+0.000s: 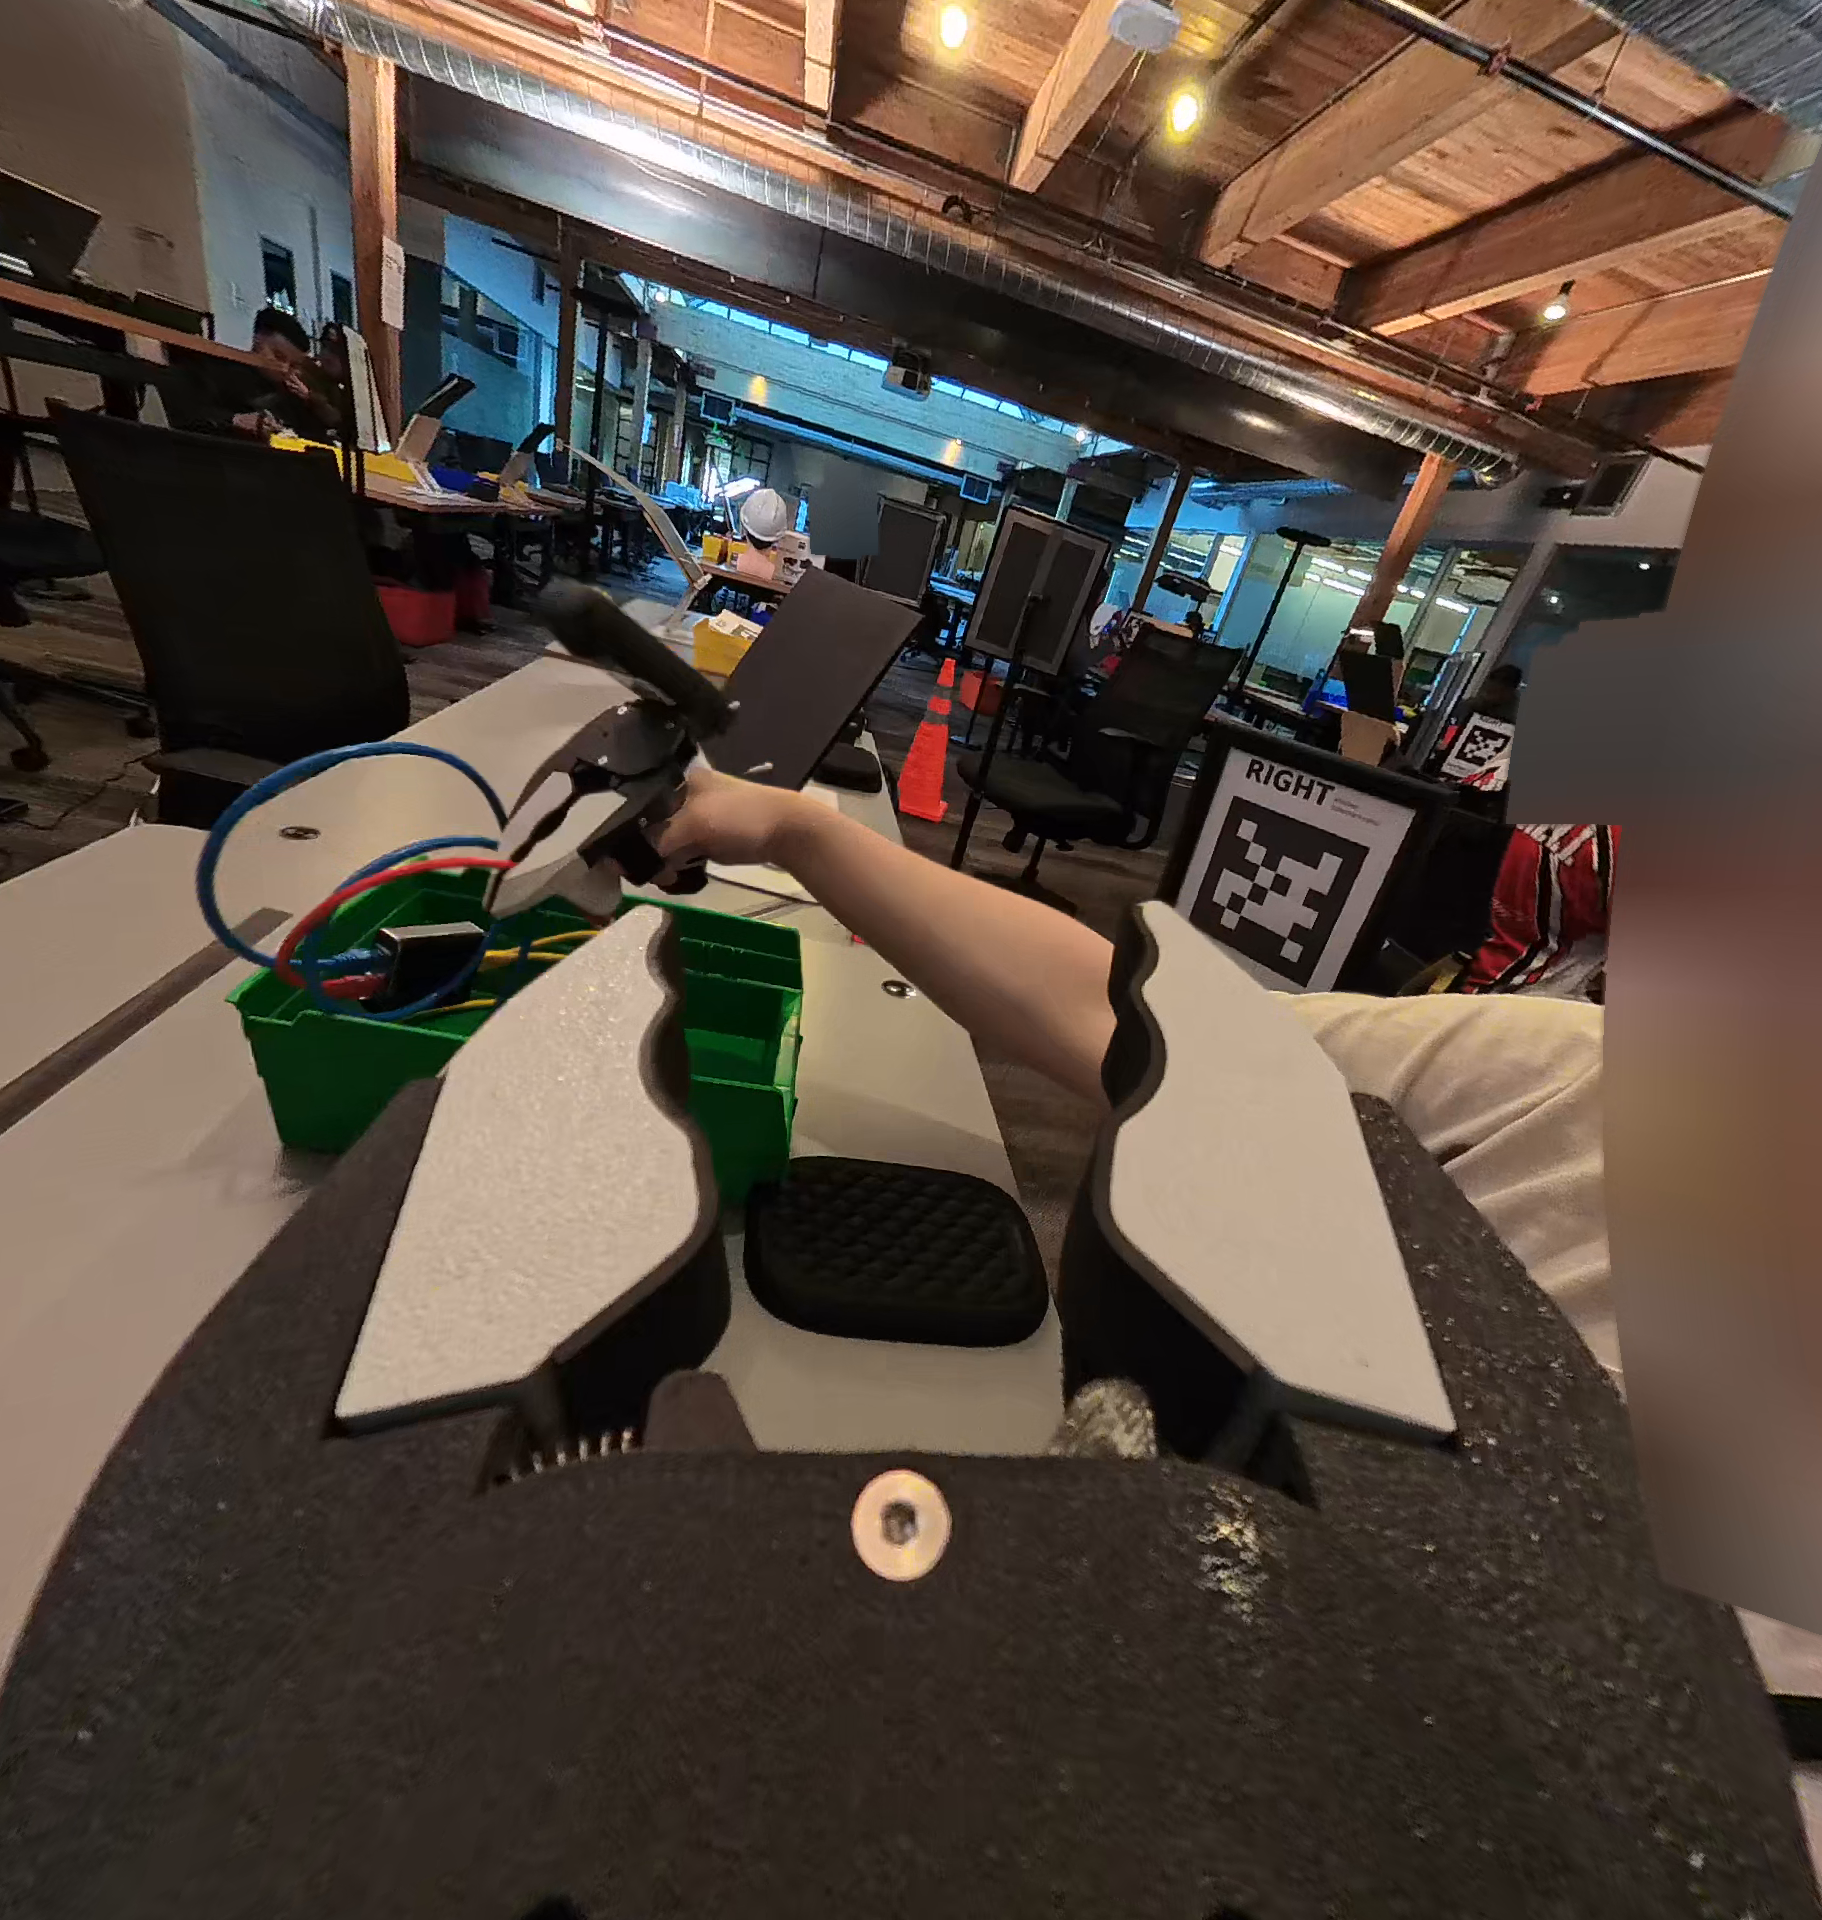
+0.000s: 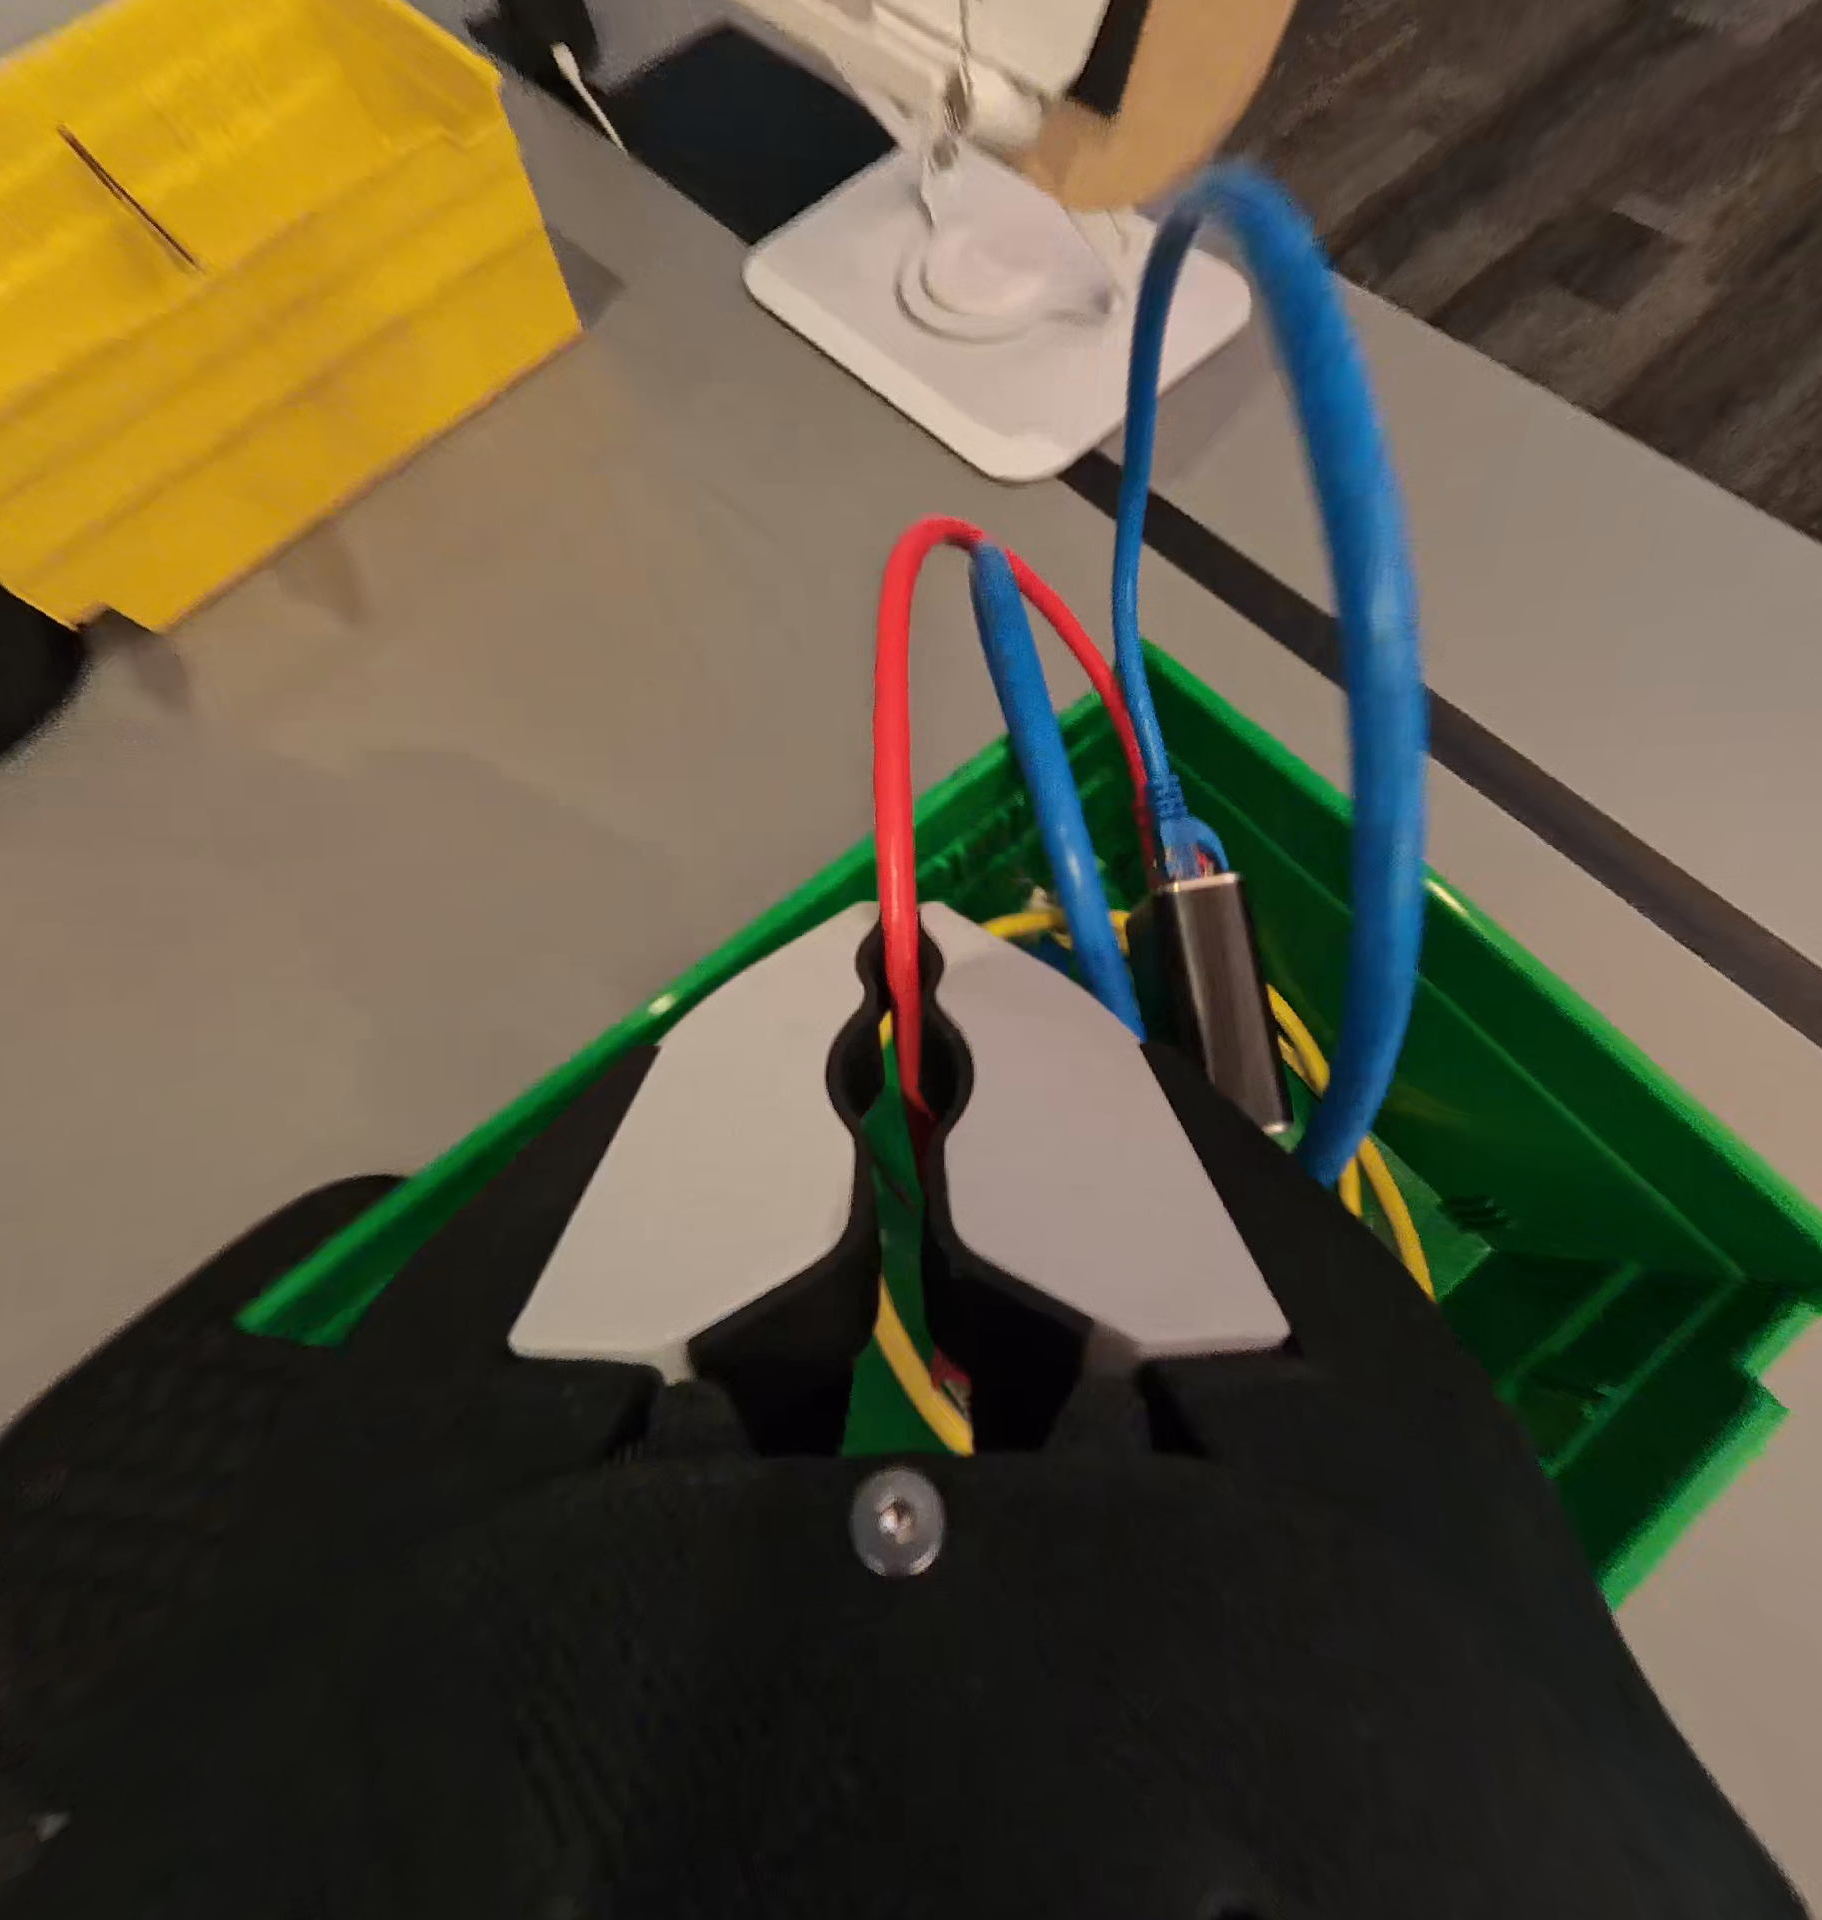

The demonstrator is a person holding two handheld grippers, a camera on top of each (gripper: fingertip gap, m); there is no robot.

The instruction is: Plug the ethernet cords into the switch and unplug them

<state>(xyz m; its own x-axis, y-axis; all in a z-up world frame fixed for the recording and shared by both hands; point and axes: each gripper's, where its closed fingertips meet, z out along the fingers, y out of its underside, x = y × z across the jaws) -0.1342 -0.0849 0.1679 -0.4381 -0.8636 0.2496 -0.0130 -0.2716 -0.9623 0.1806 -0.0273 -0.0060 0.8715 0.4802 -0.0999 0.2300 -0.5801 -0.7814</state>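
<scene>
My right gripper [image 2: 902,940] is down in the green bin [image 2: 1572,1049], jaws closed on the red cord [image 2: 894,790], which runs up through the notch between the pads and arcs over toward the switch [image 2: 1224,997]; the cord looks pinched, not slack. The switch is a small dark metal box standing on end inside the bin, ports up. One blue cord [image 2: 1374,582] is plugged into its top, the blue plug seated there, and the cord loops high above the bin and comes back down beside the switch; a second blue length [image 2: 1042,790] drops into the bin next to it. The red cord's far end goes down by that same port area, but I can't tell if it's seated. Yellow cord [image 2: 1390,1195] lies loose on the bin floor, apparently not plugged. My left gripper [image 1: 886,997] hangs back over the table [image 1: 76,935], jaws wide, nothing between them, only a black pad [image 1: 891,1252] on the table below. My read: mid-task, at least one cord in, red being handled now, yellow left, and which phase (plugging or pulling) I can't say
</scene>
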